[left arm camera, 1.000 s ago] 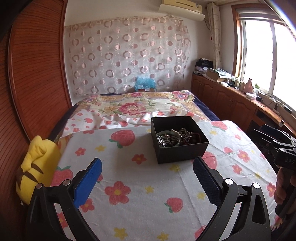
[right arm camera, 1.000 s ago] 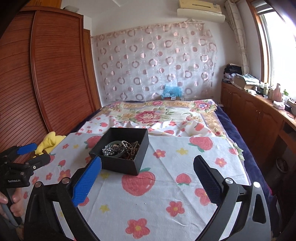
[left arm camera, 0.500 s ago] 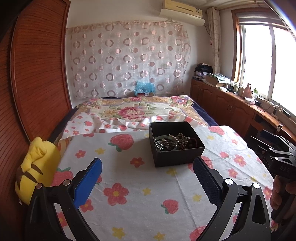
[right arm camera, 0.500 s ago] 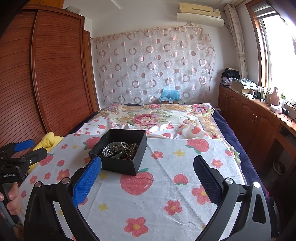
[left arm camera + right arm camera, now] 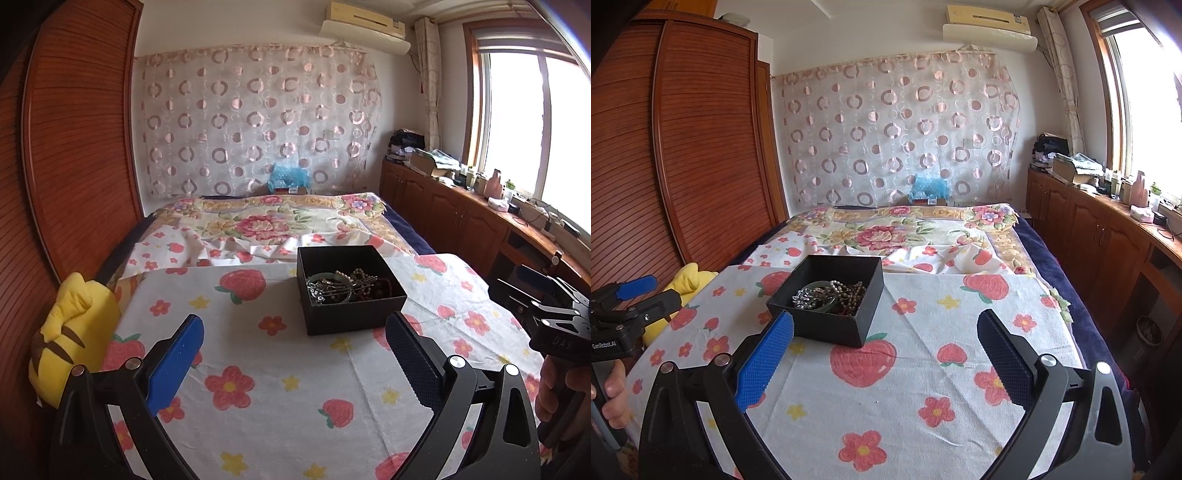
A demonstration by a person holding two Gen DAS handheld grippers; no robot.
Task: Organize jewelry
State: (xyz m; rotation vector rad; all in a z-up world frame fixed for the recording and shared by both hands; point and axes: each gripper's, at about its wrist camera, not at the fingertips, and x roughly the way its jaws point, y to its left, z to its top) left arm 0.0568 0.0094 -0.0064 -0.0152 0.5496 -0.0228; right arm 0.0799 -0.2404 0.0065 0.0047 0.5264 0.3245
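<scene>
Wood-slatted wardrobe doors [image 5: 74, 155] fill the far left of both views, with a yellow plush toy [image 5: 72, 336] wedged low beside them at the edge of the tabletop [image 5: 280, 387], which is covered by a white cloth printed with strawberries and flowers. Left claw [image 5: 293, 354] hangs above the near part of that cloth with its jaws spread wide and nothing between them; its blue pad [image 5: 173, 363] sits on one side, the dark pad on the other. Just beyond it, toward the middle of the tabletop, stands an open black box [image 5: 351, 291]. Jewelry [image 5: 345, 286] lies tangled inside it: a pale green bangle, silvery chain and strings of dark beads, all within the box walls. From the right wrist view the same black box [image 5: 831, 299] appears ahead and to the left of the right claw [image 5: 884, 354], whose jaws also stand wide and empty over the cloth, well short of the box. Behind the tabletop a bed [image 5: 897, 236] with a floral spread runs to a curtain patterned with circles. Along the right wall are wooden cabinets [image 5: 1082, 229] cluttered on top, beneath a bright window.
</scene>
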